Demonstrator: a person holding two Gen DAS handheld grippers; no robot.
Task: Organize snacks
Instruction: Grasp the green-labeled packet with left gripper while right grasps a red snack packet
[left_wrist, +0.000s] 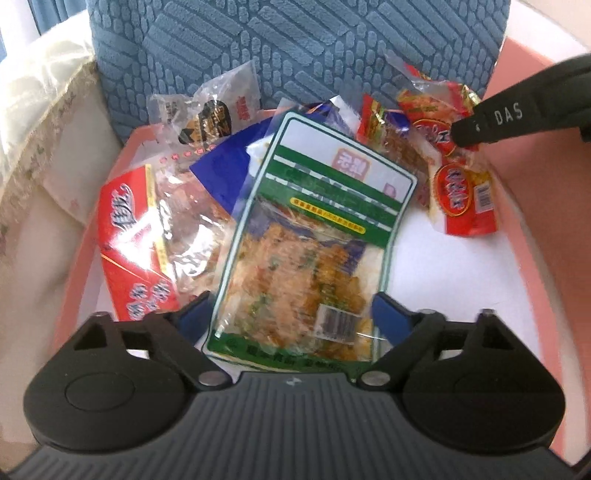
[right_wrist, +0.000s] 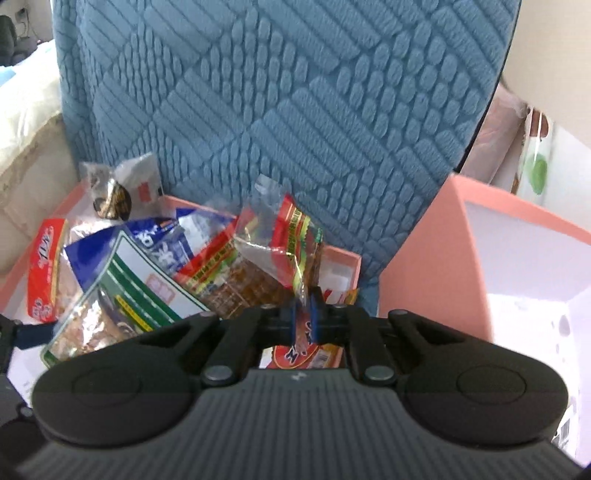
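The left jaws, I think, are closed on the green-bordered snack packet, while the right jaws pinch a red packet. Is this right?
Not quite. In the left wrist view the left gripper stands open around the green-bordered packet, not closed on it. The right gripper does pinch a red packet.

- Green-and-white striped clear plastic snack packet (left_wrist: 314, 236), orange-brown contents.
- Red foil snack packet (left_wrist: 129, 240), white lettering.
- Shallow pink cardboard box (left_wrist: 517, 192), white inside.
- Blue quilted fabric cushion (right_wrist: 295, 110), ribbed diamond pattern.
- Small red-and-yellow snack packet (left_wrist: 461, 199), white oval label.
- Black plastic left gripper (left_wrist: 291, 317), blue pads.
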